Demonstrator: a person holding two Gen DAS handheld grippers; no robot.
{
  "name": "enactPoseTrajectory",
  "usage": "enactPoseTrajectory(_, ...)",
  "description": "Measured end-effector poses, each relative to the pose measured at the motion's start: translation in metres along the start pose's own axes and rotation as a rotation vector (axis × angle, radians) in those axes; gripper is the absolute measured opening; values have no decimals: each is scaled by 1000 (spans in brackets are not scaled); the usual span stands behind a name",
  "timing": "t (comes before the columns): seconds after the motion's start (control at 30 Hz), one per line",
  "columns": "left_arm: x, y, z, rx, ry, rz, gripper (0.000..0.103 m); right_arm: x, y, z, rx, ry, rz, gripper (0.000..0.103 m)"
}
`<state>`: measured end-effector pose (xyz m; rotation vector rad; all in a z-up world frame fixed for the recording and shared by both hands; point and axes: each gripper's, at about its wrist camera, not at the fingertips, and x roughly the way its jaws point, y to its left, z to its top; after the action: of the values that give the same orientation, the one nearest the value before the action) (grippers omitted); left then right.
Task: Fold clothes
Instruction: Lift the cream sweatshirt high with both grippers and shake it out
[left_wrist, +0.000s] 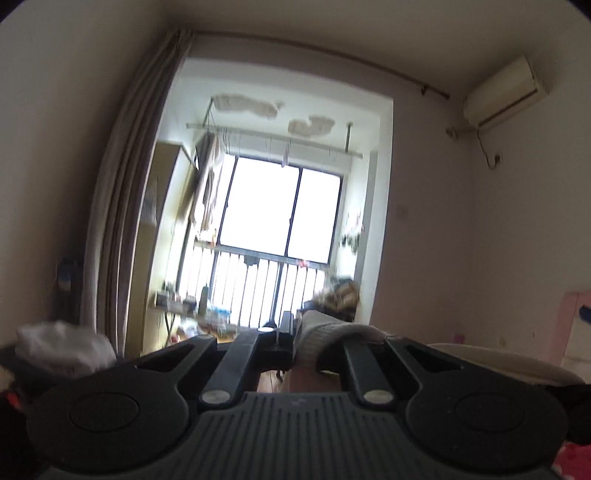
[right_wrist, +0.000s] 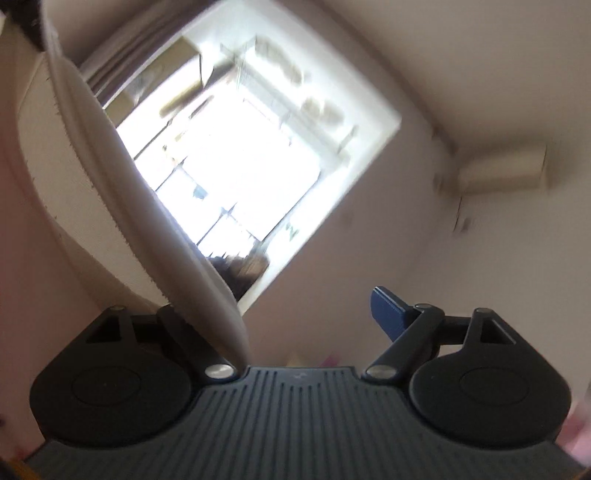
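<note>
A: Left wrist view: my left gripper (left_wrist: 291, 328) has its fingers clamped on the pale garment (left_wrist: 314, 338), raised against the window (left_wrist: 277, 206), probably to let it hang.

B: Right view?

A: The right gripper (right_wrist: 306, 317) has its fingers spread, gripping nothing; the garment drapes over the left finger.

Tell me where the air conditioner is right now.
The air conditioner hangs high on the right-hand wall just under the ceiling, right of the bright window in the left wrist view; the right wrist view shows it blurred at right.
</note>
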<state>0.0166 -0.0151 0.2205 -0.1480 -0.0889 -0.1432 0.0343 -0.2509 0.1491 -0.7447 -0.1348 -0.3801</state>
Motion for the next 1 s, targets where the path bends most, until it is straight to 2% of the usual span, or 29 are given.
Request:
enactPoseTrajectory(0.07,-10,-2,28,19,-57,4,8,6,-23,28,9,-43,-10,90)
enactPoseTrajectory(0.17,-26,-2,72,-23,-102,-13,8,12,-56,61,27,-95,-4,90)
enactPoseTrajectory(0.27,-45,-3,113,-35,-180,-18,8,13,-86,89,41,-149,11,90)
enactPoseTrajectory(0.37,-68,-7,145,-37,-251,-32,8,-15,-112,128,87,-196,32,90)
enactPoseTrajectory(0.53,-112,-20,181,-5,-338,-70,8,-47,-161,154,168,-259,73,90)
enactPoseTrajectory(0.63,-133,-26,195,14,-358,-96,8,-55,-185,157,211,-275,107,91)
enactPoseTrajectory(0.73,-149,-29,210,15,-363,-109,9,-68,-201,166,199,-299,130,91)
enactPoseTrajectory(0.87,-163,-25,227,-13,-343,-137,9,-87,-223,182,232,-302,211,91)
enactPoseTrajectory(1.0,-173,-16,234,-45,-319,-170,9,-107,-239,195,235,-309,252,91)
